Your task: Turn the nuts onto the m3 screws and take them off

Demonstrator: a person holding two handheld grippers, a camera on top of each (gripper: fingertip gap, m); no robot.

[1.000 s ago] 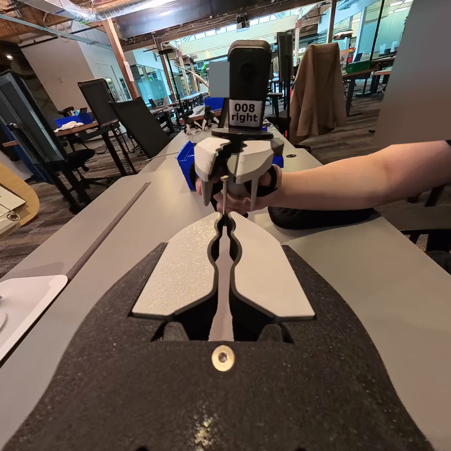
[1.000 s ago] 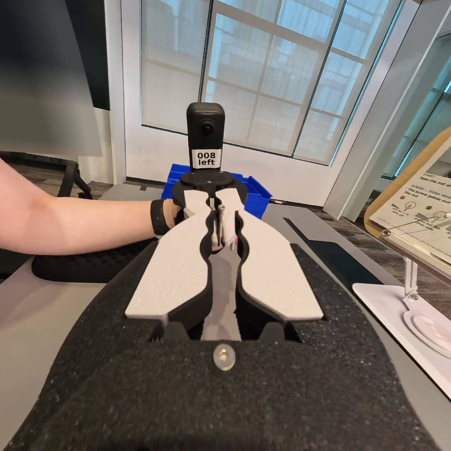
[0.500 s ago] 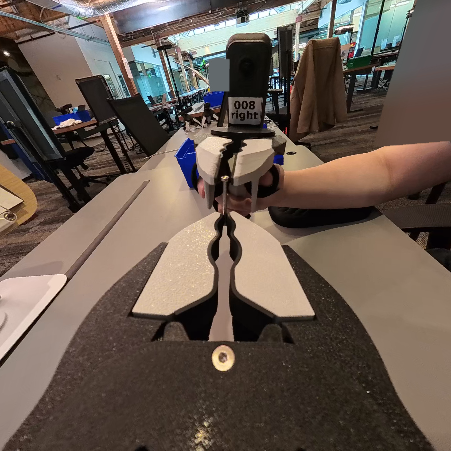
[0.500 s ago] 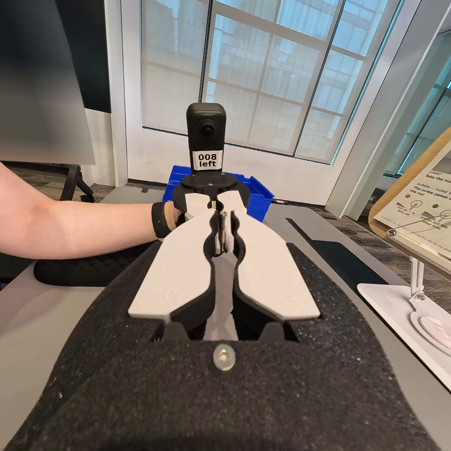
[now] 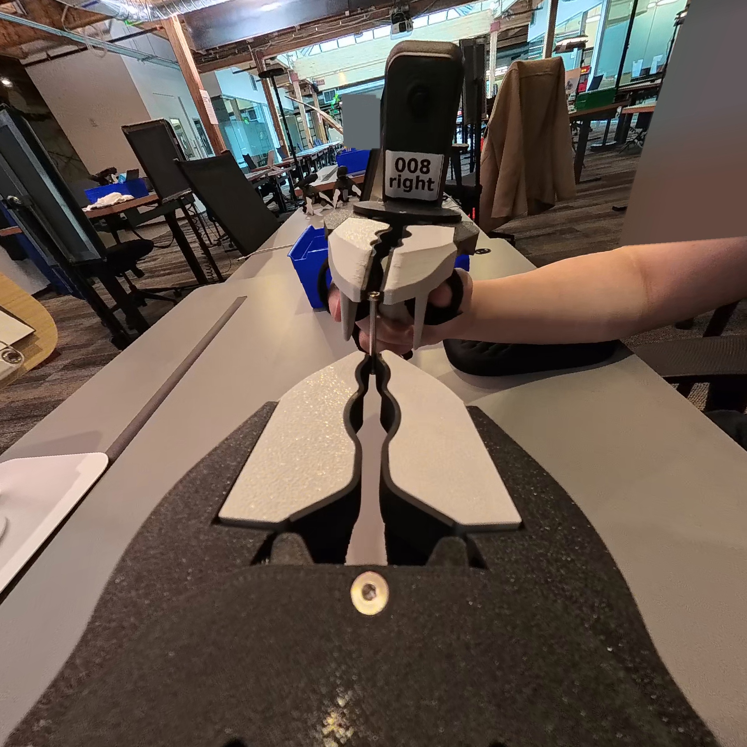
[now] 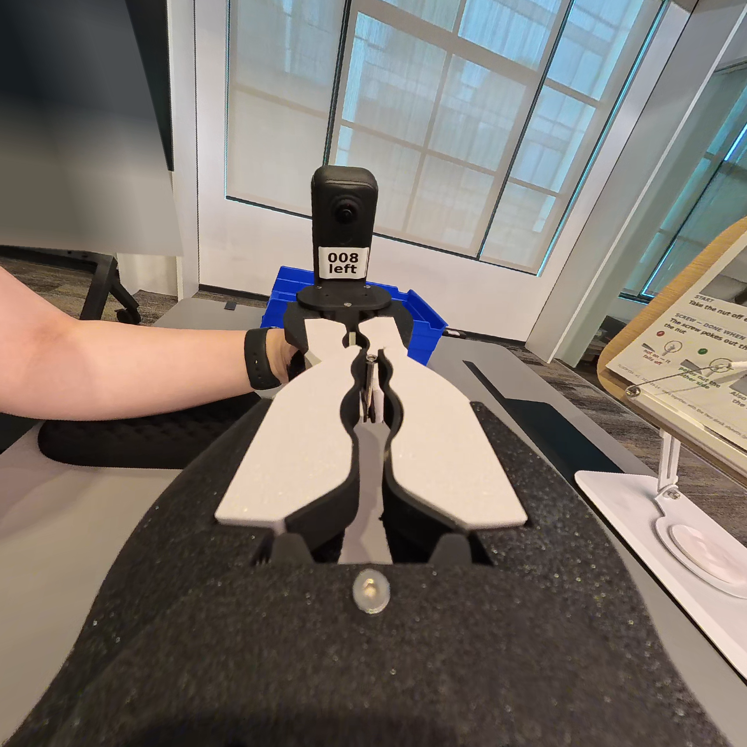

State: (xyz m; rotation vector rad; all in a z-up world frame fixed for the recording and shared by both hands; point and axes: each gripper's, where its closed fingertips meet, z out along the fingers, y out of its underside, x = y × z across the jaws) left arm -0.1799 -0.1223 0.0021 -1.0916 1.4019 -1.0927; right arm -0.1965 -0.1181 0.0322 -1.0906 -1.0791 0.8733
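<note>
Two grippers facing each other above bench (image 5: pixel 566 465). Left gripper (image 5: pixel 371 361) pinching m3 screw (image 5: pixel 372 323) bottom end; right gripper (image 6: pixel 370 357) closing around head end.

Two tools (image 5: pixel 372 359) (image 6: pixel 370 355), one screw (image 5: pixel 372 323), one blue bin (image 5: pixel 305 262), nut perhaps hidden.

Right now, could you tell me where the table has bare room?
Free: the grey tabletop between the dark inlaid strip and the left gripper, and the stretch nearer than the black cushioned pad. Crowded: the centre, where it meets the right gripper on the thin metal screw.
</note>
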